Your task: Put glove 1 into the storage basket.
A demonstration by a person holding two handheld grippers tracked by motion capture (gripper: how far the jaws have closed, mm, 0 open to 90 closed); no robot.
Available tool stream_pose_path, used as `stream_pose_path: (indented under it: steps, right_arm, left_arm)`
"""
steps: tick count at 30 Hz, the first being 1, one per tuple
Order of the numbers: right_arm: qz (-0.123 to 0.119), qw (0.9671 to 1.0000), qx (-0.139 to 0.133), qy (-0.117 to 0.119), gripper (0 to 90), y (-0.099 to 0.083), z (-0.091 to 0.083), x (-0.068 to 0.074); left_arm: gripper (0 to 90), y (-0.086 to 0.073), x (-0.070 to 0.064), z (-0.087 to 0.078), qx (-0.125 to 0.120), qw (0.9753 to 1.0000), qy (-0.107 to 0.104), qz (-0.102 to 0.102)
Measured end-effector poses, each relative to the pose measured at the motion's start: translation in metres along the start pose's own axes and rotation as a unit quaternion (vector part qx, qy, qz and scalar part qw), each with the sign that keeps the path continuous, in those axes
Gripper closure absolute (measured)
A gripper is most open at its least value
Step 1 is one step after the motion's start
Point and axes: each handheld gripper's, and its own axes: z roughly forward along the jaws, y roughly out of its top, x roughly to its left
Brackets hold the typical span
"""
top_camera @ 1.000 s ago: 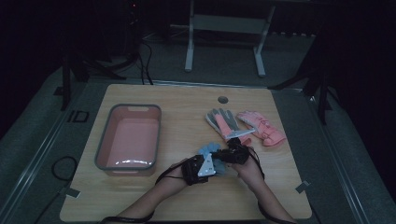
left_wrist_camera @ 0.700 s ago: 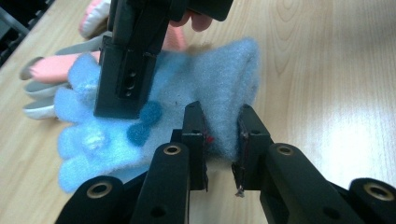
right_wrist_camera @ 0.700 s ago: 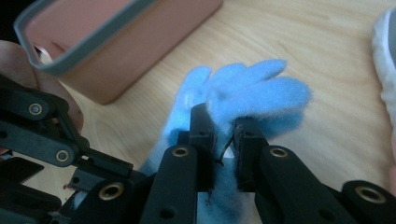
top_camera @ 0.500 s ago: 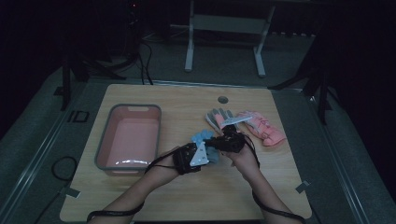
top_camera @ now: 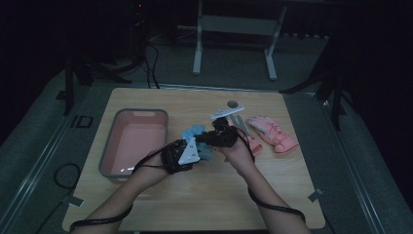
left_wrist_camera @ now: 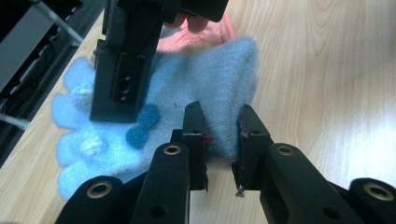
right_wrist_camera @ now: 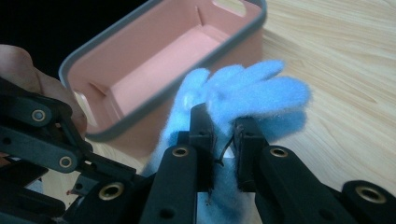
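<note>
A fuzzy light-blue glove (top_camera: pixel 194 131) hangs between both grippers, just above the table beside the pink bin (top_camera: pixel 134 144). My left gripper (top_camera: pixel 197 152) is shut on the glove's cuff end (left_wrist_camera: pixel 224 100); the left gripper view has the jaws (left_wrist_camera: pixel 223 140) pinching the fleece. My right gripper (top_camera: pixel 202 139) is shut on the finger end, and in its own view (right_wrist_camera: pixel 223 123) the blue fingers (right_wrist_camera: pixel 252 93) fan out past the jaws. The right gripper (left_wrist_camera: pixel 121 70) also shows in the left gripper view, clamped on the glove.
A pink glove (top_camera: pixel 272 132) and a grey-and-pink glove (top_camera: pixel 239 122) lie on the table to the right of the hands. The pink bin (right_wrist_camera: pixel 163 65) has nothing in it. A small round disc (top_camera: pixel 233 104) sits near the table's far edge.
Both grippers have carried the blue glove away from the person and leftward, closer to the pink bin, and a little higher off the table.
</note>
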Motion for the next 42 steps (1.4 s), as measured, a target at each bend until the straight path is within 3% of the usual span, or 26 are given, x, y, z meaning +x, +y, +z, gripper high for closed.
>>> stream_pose_path:
  steps: [12, 22, 30, 35, 42]
  right_arm:
    - [-0.013, 0.9995, 0.007, 0.029, 81.4, 0.029, 0.036, 0.023]
    - [-0.026, 0.9984, 0.01, 0.05, 81.4, 0.049, 0.074, 0.047]
    - [-0.031, 0.9971, 0.021, 0.067, 81.3, 0.065, 0.113, 0.066]
    - [-0.031, 0.9965, 0.028, 0.072, 81.3, 0.067, 0.13, 0.072]
    - [-0.02, 0.9967, 0.052, 0.059, 81.3, 0.064, 0.154, 0.066]
  left_arm:
    - [77.6, -0.028, 0.014, -0.03, 0.025, 0.9994, 0.02, -0.016]
    - [77.6, -0.064, 0.026, -0.059, 0.045, 0.9981, 0.032, -0.027]
    - [77.5, -0.1, 0.037, -0.081, 0.053, 0.9967, 0.034, -0.052]
    - [77.4, -0.115, 0.041, -0.084, 0.061, 0.9963, 0.026, -0.055]
    - [77.5, -0.133, 0.051, -0.07, 0.078, 0.9952, 0.007, -0.059]
